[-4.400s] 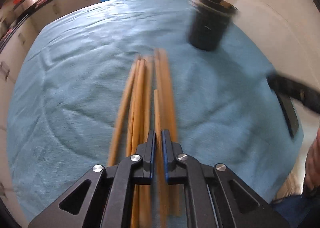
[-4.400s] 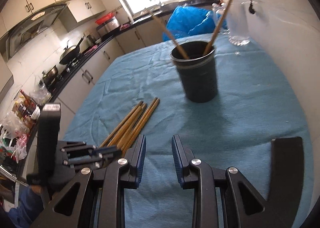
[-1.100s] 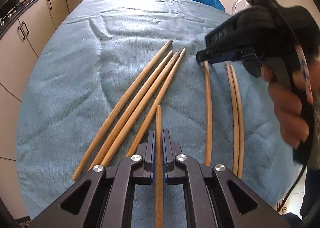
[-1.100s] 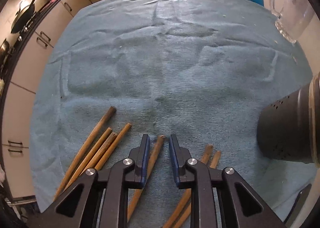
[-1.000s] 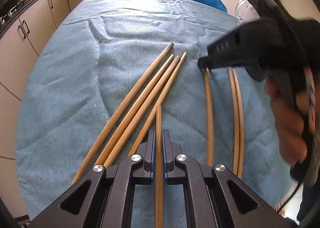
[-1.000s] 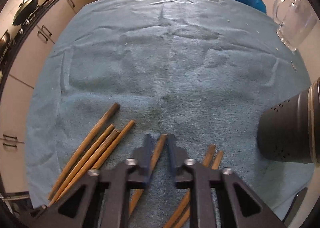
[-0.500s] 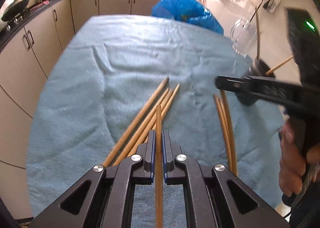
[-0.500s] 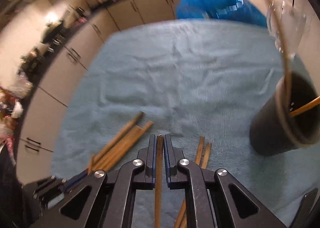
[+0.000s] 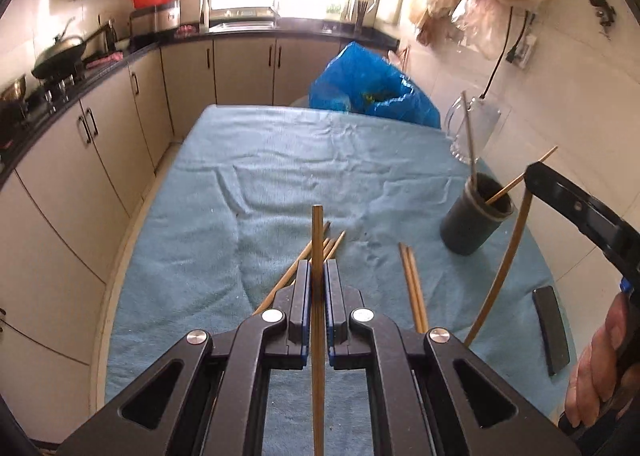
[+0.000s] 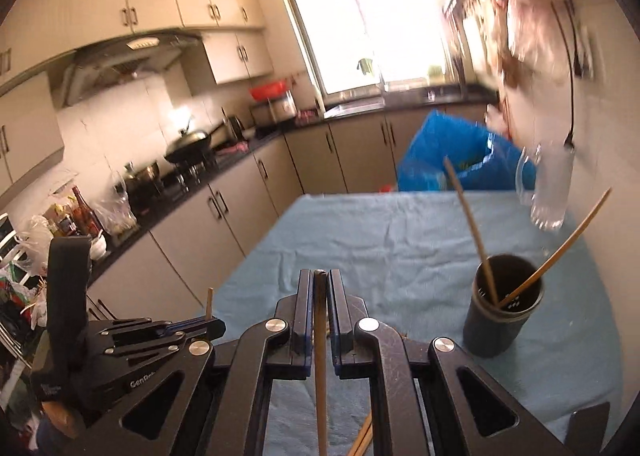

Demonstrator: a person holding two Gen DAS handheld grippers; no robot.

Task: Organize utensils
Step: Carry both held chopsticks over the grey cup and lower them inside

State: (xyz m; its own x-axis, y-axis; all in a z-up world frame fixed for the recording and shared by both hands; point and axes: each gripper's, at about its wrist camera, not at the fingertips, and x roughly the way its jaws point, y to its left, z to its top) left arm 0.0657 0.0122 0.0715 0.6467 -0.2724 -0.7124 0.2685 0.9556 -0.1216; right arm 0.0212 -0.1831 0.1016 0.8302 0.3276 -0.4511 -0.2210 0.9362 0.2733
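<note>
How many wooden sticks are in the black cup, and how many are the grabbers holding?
Thin wooden chopsticks standing in the round black cup: 2
Left gripper, shut on a wooden chopstick: 1
Right gripper, shut on another wooden chopstick: 1
Total: 4

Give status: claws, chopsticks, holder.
Left claw shut on chopstick. Right claw shut on another. Holder upright, two sticks inside. Path clear.

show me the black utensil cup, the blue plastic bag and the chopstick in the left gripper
black utensil cup (image 9: 466, 230), left wrist view, on its outer wall
blue plastic bag (image 9: 360, 81), left wrist view, on its front face
chopstick (image 9: 317, 240), left wrist view, on its shaft ahead of the pads
</note>
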